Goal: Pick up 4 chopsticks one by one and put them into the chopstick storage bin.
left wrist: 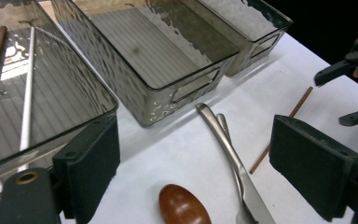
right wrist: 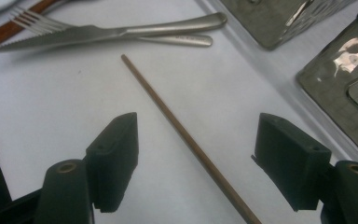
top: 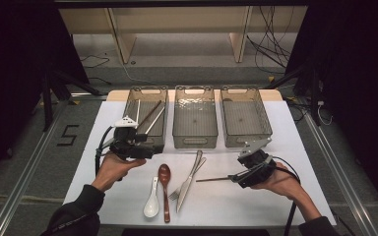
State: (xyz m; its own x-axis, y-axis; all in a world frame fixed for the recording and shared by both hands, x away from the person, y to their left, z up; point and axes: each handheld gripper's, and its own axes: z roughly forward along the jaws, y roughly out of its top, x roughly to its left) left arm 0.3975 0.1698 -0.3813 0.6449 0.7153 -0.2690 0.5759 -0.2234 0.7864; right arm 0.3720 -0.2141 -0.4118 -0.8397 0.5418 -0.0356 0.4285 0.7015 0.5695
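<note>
While the left gripper [top: 145, 143] fingers gape empty, the right gripper [right wrist: 196, 154] fingers straddle, unclenched, a thin brown wooden chopstick [right wrist: 168, 112] pointing toward eleven o'clock.

Setting: a lab or recording studio, not a home. What we see that shows it:

- Black curtains [top: 15, 59] hang on both sides and close off the work area.
- Dark stand legs [top: 49, 98] rest on the floor left and right of the desk [top: 285, 147], which has a plain white top.
- Loose cables [top: 270, 44] trail over the grey carpet at the back.
- A bare light-wood frame [top: 123, 44] stands behind the desk.
- A numeral 5 [top: 68, 135] is marked in dark tape on the floor.
- Metal rails [top: 24, 177] run along the floor on either side.
- We note three identical smoky clear bins [top: 195, 118] set in a straight row, laid out as for a trial.
</note>
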